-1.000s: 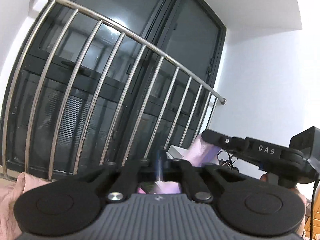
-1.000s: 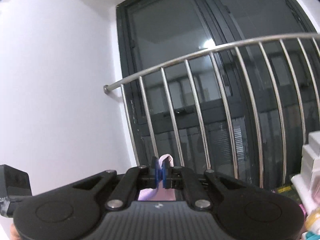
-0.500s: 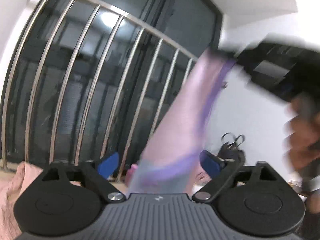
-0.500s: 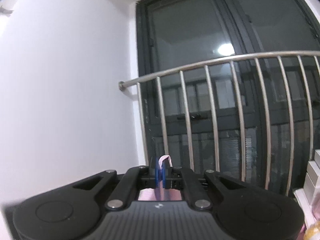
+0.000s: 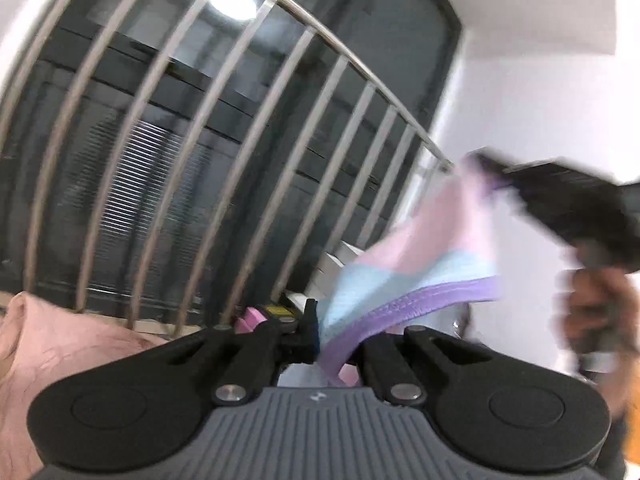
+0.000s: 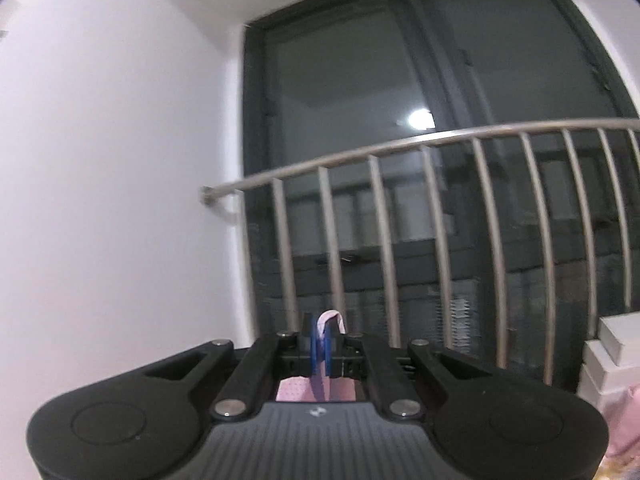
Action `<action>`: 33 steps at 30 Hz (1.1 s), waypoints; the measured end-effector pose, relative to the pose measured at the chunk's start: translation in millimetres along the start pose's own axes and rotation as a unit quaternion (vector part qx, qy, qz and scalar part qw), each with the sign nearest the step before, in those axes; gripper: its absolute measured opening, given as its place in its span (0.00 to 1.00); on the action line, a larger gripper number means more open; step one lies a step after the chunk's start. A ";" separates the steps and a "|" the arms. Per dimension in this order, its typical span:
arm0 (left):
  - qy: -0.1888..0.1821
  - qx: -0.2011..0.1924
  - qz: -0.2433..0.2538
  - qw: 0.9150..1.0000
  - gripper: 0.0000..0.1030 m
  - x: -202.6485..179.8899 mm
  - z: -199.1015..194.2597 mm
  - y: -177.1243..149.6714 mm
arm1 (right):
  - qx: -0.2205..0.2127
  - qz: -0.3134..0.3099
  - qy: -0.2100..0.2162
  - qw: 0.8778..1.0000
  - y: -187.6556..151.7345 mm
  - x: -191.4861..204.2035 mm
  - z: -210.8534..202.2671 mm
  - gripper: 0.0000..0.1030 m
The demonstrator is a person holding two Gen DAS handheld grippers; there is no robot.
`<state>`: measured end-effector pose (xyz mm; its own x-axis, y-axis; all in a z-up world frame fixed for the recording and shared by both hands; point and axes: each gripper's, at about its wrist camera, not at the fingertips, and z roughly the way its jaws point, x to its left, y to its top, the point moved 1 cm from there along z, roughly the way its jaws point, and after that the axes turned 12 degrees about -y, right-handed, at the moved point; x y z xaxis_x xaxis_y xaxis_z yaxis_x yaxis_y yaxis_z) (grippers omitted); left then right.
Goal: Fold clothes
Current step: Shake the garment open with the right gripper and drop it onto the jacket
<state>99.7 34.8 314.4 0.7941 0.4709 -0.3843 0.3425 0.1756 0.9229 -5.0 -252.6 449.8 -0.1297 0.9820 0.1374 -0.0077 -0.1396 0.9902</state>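
Observation:
A small garment (image 5: 432,248) of pink and light blue cloth with a purple hem hangs stretched in the air between my two grippers. In the left wrist view my left gripper (image 5: 320,332) is shut on the purple hem at the garment's lower end. My right gripper (image 5: 492,176) shows blurred at the upper right, held by a person's hand (image 5: 596,312), and grips the pink upper end. In the right wrist view the right gripper (image 6: 320,340) is shut on a folded pink edge of the garment (image 6: 330,318), which pokes up between the blue pads.
A curved steel railing (image 5: 248,128) with upright bars stands ahead of dark glass doors (image 6: 360,120). A pink cloth (image 5: 48,344) lies at the lower left. White boxes (image 6: 612,356) are stacked at the right. White walls flank both sides.
Half a second ago the left jaws stood wide open around the hanging garment; now they are shut on its purple hem, and the left gripper has sunk. The right gripper keeps its grip.

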 end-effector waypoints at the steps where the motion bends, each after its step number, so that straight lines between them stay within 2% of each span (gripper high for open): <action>1: 0.019 0.015 -0.004 1.000 0.01 12.0 9.7 -1.0 | 0.010 0.003 -0.013 1.000 -6.2 -8.9 16.8 0.03; 3: 0.057 0.045 -0.012 0.997 0.01 36.4 29.4 -3.3 | 0.051 0.011 -0.036 0.998 -28.2 -22.9 62.9 0.04; 5: 0.103 0.077 -0.044 0.991 0.01 79.3 56.7 -16.1 | 0.101 0.015 -0.062 0.993 -58.1 -34.9 118.6 0.06; 6: 0.143 0.093 -0.064 0.983 0.02 110.5 73.5 -26.8 | 0.138 0.000 -0.079 0.987 -83.9 -39.9 155.1 0.17; 7: 0.180 0.100 -0.085 0.975 0.11 137.7 84.4 -38.5 | 0.177 -0.016 -0.093 0.980 -110.4 -44.3 186.8 0.41; 8: 0.230 0.111 -0.113 0.960 0.25 173.2 95.9 -56.6 | 0.225 -0.032 -0.111 0.968 -144.1 -49.7 217.3 0.55; 9: 0.257 0.137 -0.135 0.947 0.28 198.9 101.3 -72.4 | 0.270 -0.044 -0.131 0.953 -176.7 -54.3 237.6 0.62; 10: 0.284 0.162 -0.156 0.932 0.28 224.2 106.6 -88.1 | 0.311 -0.053 -0.148 0.937 -207.9 -58.4 254.4 0.59; 11: 0.288 0.174 -0.174 0.925 0.28 237.2 102.6 -102.8 | 0.337 -0.059 -0.150 0.928 -234.0 -59.8 258.3 0.59; 12: 0.292 0.186 -0.193 0.918 0.28 250.0 98.4 -117.6 | 0.352 -0.065 -0.133 0.924 -256.8 -58.4 253.4 0.59; 15: 0.288 0.187 -0.172 0.923 0.32 242.0 70.8 -142.5 | 0.383 -0.088 -0.079 0.916 -316.4 -51.0 229.1 0.59; 16: 0.289 0.192 -0.155 0.925 0.39 230.4 61.6 -149.5 | 0.385 -0.097 -0.058 0.916 -332.7 -47.2 213.1 0.59; 18: 0.267 0.180 -0.146 0.935 0.56 203.7 47.4 -156.9 | 0.398 -0.100 -0.015 0.912 -356.3 -41.8 187.3 0.59; 19: 0.256 0.174 -0.142 0.940 0.68 190.3 40.4 -160.6 | 0.410 -0.092 0.009 0.908 -368.5 -37.3 175.2 0.59; 20: 0.244 0.168 -0.138 0.945 0.76 177.0 33.3 -164.3 | 0.420 -0.084 0.032 0.903 -379.4 -33.1 164.0 0.59; 21: 0.233 0.167 -0.132 0.949 0.77 168.9 26.2 -170.0 | 0.426 -0.077 0.047 0.900 -386.9 -30.1 156.3 0.59; 22: 0.237 0.167 -0.130 0.948 0.77 165.0 22.0 -173.5 | 0.428 -0.073 0.054 0.899 -394.4 -27.0 150.3 0.59; 24: 0.264 0.174 -0.139 0.939 0.77 163.2 19.0 -179.6 | 0.431 -0.068 0.065 0.897 -408.9 -20.6 139.7 0.59; 27: 0.286 0.149 -0.141 0.936 0.76 151.6 -4.0 -176.7 | 0.425 -0.098 0.034 0.899 -421.9 -12.0 143.2 0.06; 28: 0.273 0.143 -0.136 0.941 0.77 144.1 -9.9 -176.7 | 0.416 -0.089 0.029 0.904 -416.0 -13.6 146.1 0.00; 30: 0.246 0.132 -0.126 0.952 0.77 128.9 -21.6 -177.0 | 0.382 -0.061 0.038 0.921 -391.8 -17.6 145.8 0.00; 33: 0.225 0.133 -0.110 0.959 0.78 103.2 -25.4 -189.2 | 0.333 -0.049 0.020 0.941 -357.4 -19.8 165.5 0.00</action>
<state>104.1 72.2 100.7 0.4117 0.7839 -0.4647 0.6404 0.1140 0.7596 164.3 -201.1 97.4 -0.1977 0.9786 0.0572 0.6008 0.0749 0.7959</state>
